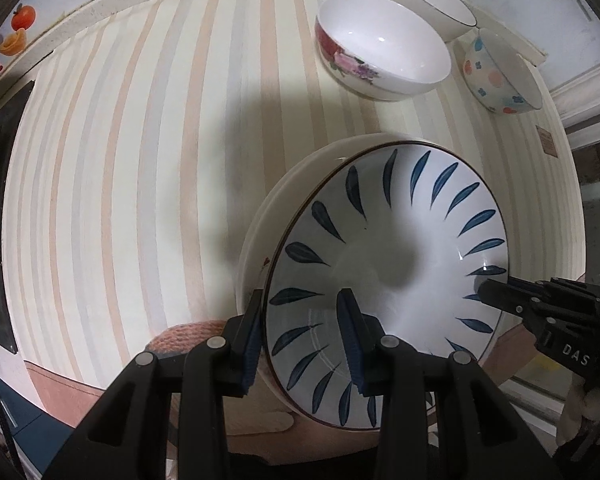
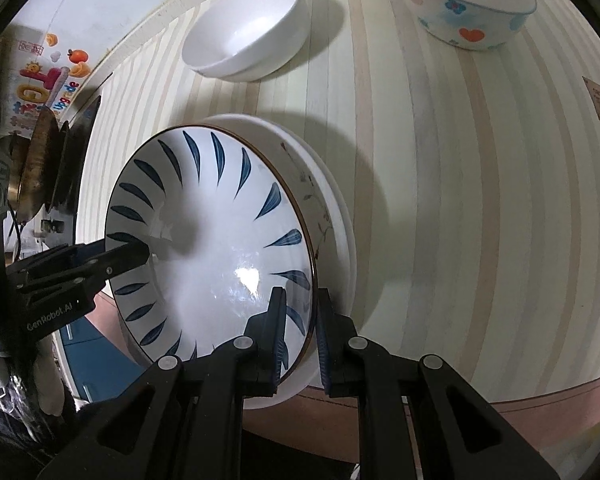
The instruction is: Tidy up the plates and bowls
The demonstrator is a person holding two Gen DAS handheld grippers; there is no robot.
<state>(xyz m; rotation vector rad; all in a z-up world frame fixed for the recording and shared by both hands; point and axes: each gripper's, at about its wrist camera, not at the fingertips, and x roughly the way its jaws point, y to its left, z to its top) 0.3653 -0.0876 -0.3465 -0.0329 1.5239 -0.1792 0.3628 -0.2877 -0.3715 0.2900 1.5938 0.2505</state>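
On the striped tablecloth, near its front edge, a wide white plate painted with dark blue leaf strokes radiating from its centre sits above a plain white plate, whose rim shows past it on one side. Its thin brown rim line is crisp, and its glazed well shines. Whether the blue plate already rests fully on the one beneath is hard to say from these angles.

Both grippers pinch the blue-leaf plate by its rim on opposite sides. The left gripper has one blue-padded finger inside the well and the other outside, jaws narrowed onto the rim. The right gripper does the same at the far side, its jaws drawn nearly together over the edge.

Farther back stand a floral bowl, a white bowl with a thin dark rim, and a bowl with coloured dots and hearts.
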